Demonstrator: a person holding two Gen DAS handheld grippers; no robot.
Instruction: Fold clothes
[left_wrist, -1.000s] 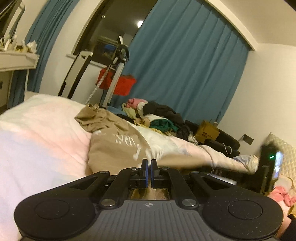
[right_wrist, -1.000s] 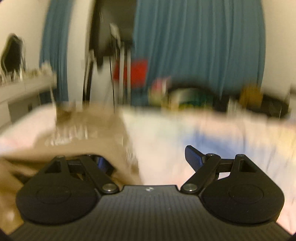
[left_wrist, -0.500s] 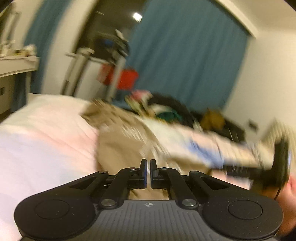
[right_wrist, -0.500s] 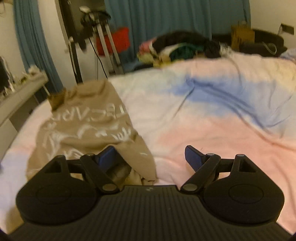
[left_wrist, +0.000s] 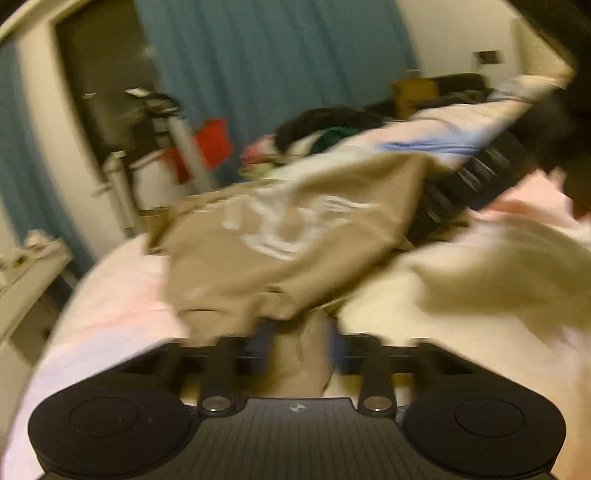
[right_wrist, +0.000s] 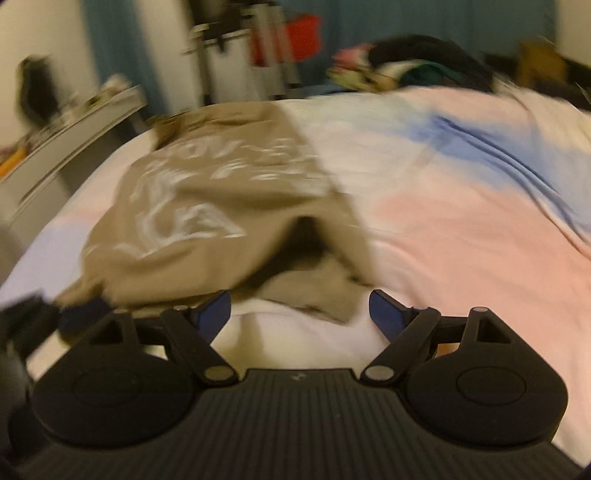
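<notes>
Bedcover (right_wrist: 461, 206) in pink, white and blue, wide and bare to the right of the garment, with plenty of free room there. Ends close on the left, where a pale shelf (right_wrist: 74, 122) runs alongside the edge. Ends at the far side against a heap of clothes (right_wrist: 406, 62), a red item (right_wrist: 291, 37) on a stand and a blue curtain (left_wrist: 258, 74).

Tan shirt (right_wrist: 207, 206) on the left half of the bed, white print facing up. Long axis running from the near edge, by the grippers, away toward the far-left corner, with a bunched end lying farthest off. Near hem lifted and arched, leaving a dark hollow beneath; a loose flap folded under it on the white sheet.

Left gripper (left_wrist: 299, 332) closing, with a bunch of the tan hem between the blue pads and, as far as the blur allows, pressed by them. Right gripper (right_wrist: 299, 306) spread wide, clamping nothing, the loose tan flap just ahead of its gap.

Seen from the left wrist: right gripper's dark body close against the shirt's right edge, and a blurred pale cloth (left_wrist: 498, 266) near on the right.
</notes>
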